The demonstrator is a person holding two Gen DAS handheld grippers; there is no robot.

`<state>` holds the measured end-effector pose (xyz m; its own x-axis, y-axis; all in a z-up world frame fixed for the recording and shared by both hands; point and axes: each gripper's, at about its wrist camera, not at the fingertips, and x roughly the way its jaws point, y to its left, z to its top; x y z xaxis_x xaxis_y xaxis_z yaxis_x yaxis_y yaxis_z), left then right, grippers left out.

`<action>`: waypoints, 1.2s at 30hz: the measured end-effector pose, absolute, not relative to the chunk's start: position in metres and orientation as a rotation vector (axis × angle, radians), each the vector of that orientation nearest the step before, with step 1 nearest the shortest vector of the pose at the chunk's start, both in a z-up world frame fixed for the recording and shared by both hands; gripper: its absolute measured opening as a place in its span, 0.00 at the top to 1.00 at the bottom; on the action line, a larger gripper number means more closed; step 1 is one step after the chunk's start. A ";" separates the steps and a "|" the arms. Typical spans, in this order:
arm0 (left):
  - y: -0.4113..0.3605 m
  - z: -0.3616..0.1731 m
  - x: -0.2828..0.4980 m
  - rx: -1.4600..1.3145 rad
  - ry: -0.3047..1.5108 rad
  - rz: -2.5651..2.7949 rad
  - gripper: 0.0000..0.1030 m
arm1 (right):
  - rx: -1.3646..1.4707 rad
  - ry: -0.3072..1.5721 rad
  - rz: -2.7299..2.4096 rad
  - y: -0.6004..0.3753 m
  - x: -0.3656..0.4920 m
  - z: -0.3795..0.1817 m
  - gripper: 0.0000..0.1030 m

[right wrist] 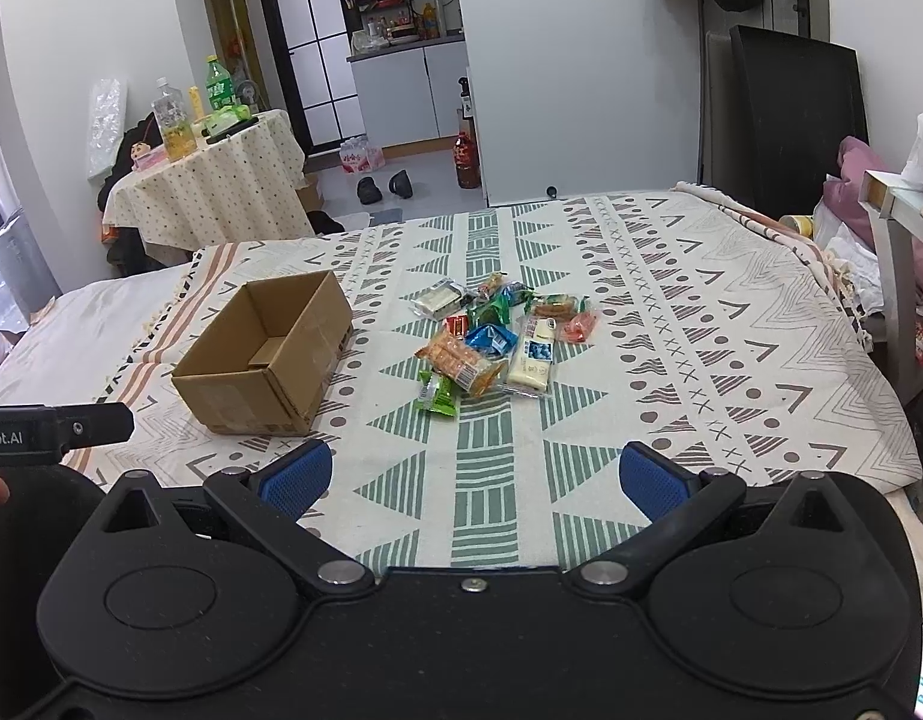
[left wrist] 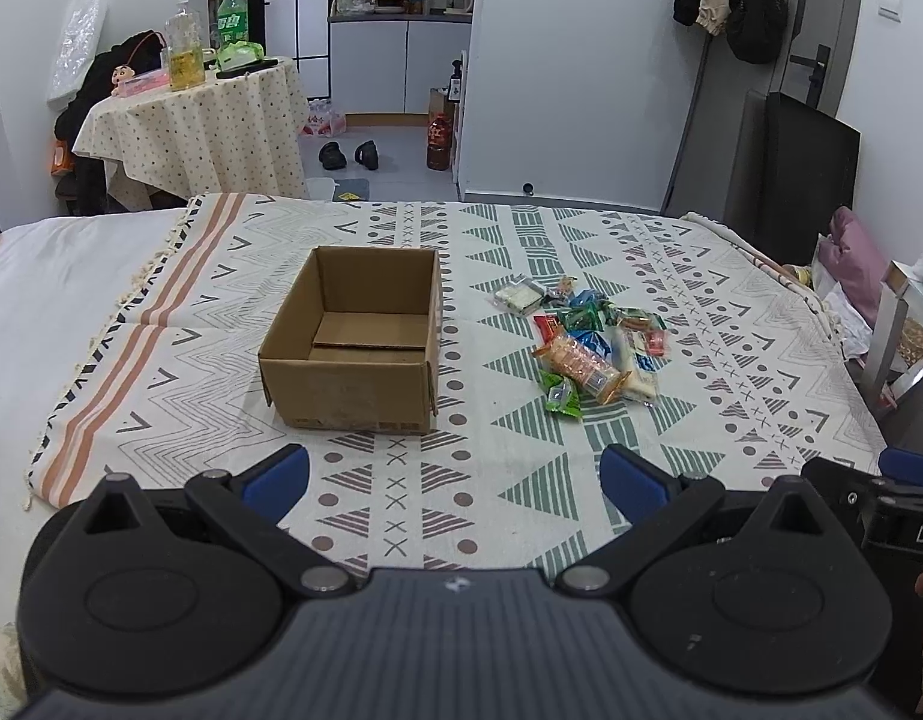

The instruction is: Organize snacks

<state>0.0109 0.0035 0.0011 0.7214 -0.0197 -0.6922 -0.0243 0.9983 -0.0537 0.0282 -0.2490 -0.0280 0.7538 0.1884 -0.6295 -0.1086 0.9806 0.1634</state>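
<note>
Both claws spread wide, nothing pinched. My left claw point(left wrist: 455, 483) hangs over the near edge of the patterned cloth point(left wrist: 521, 498), blue fingertips point(left wrist: 278, 483) well apart. My right claw point(right wrist: 473, 480) does the same, its blue fingertips point(right wrist: 299, 477) clear of everything.

From the left claw: cardboard box point(left wrist: 350, 339) sits ahead and slightly left, upright, top open, only a loose flap visible on its floor. Pile of snacks point(left wrist: 587, 342) lies ahead and to the right, apart from the box, flat on the cloth. Part of the right claw's body shows at the far right edge.

From the right claw: box point(right wrist: 266, 354) is ahead-left, turned at an angle. Snacks point(right wrist: 497, 336) lie almost straight ahead, slightly left of centre, loosely heaped and overlapping. Nearest to me in the pile: a green packet point(right wrist: 437, 393), an orange cracker pack point(right wrist: 461, 363) and a long white pack point(right wrist: 530, 357). A blue packet point(right wrist: 491, 339) sits just behind them. Farther back, a clear pack with white pieces point(right wrist: 440, 298).

Beyond the far edge of the cloth, ahead-left: a small table with a dotted cover point(right wrist: 215, 180), bottles on top.
</note>
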 end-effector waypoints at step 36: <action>-0.049 -0.056 0.136 -0.157 0.831 -0.040 0.13 | 0.268 0.783 0.255 -0.282 0.150 -0.084 0.16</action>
<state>0.1361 -0.0488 -0.0559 0.6743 -0.0972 -0.7321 -0.0259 0.9876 -0.1551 0.1495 -0.2824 -0.0841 0.6815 0.3225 -0.6570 -0.1257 0.9359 0.3290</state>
